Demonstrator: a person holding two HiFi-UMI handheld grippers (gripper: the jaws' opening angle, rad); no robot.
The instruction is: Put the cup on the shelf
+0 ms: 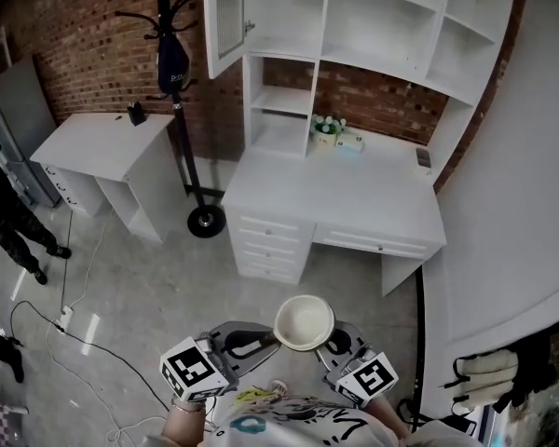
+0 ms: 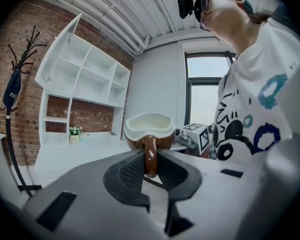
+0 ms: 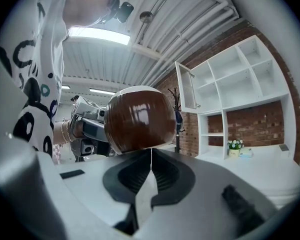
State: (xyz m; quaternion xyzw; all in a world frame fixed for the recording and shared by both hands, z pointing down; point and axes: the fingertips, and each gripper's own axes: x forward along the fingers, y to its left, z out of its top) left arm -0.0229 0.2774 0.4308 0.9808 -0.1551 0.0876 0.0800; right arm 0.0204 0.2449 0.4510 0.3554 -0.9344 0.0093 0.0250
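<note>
The cup [image 1: 305, 322], brown outside and cream inside, hangs upright in front of my chest over the floor. My left gripper [image 1: 261, 343] is shut on its brown handle [image 2: 150, 156], with the cup's bowl [image 2: 149, 129] just beyond the pads. My right gripper [image 1: 334, 345] comes in from the other side. Its jaws are shut with only a thin slit between them, and the cup's brown side [image 3: 137, 120] sits right above their tips [image 3: 151, 156]; whether they touch it I cannot tell. The white shelf unit [image 1: 382, 26] stands ahead on the desk against the brick wall, its compartments empty.
The white desk [image 1: 345, 203] carries a small potted plant [image 1: 328, 128] and a box at the back. One cabinet door [image 1: 224, 17] stands open at upper left. A black coat stand [image 1: 172, 63] and a white side table [image 1: 102, 142] stand to the left. A person [image 1: 9, 222] stands at the far left; cables lie on the floor.
</note>
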